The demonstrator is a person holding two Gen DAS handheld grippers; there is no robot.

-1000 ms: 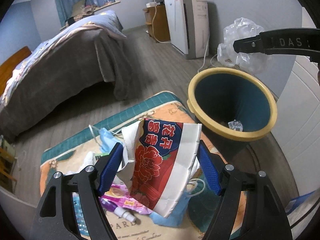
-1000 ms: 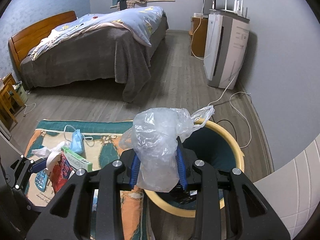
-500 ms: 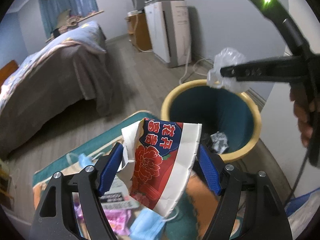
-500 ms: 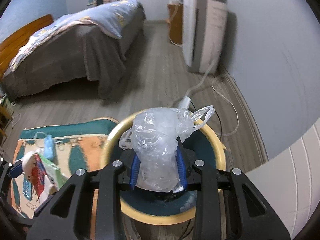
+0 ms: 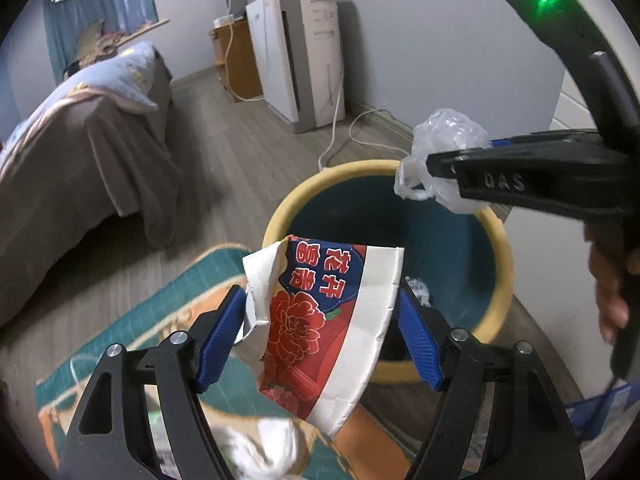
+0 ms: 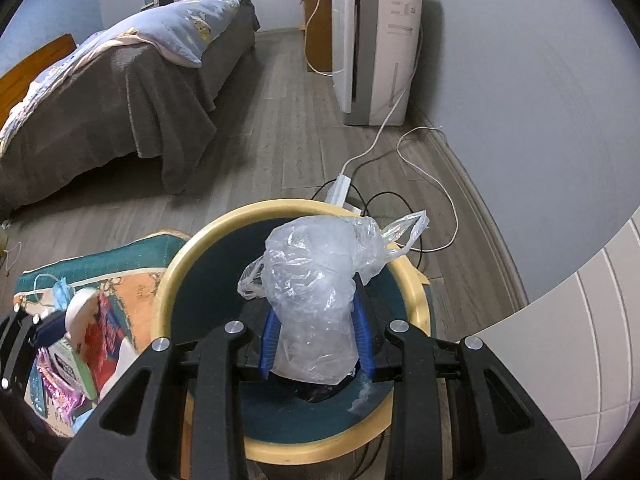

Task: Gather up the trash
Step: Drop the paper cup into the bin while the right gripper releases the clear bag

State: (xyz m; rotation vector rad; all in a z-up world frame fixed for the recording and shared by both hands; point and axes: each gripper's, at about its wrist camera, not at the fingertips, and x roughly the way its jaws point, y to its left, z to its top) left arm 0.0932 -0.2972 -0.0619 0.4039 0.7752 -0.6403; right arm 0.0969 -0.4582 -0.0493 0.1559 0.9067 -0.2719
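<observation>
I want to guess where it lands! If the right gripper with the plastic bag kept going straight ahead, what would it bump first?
Probably the trash bin: the right gripper points down into its teal inside, holding the plastic bag over the opening. Depth is uncertain.

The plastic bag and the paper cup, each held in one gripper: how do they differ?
The plastic bag is clear and crumpled; the paper cup is opaque, printed red and blue, and torn. The right gripper holds the bag above the bin; the left gripper holds the cup at the rim. Both are gripped.
</observation>
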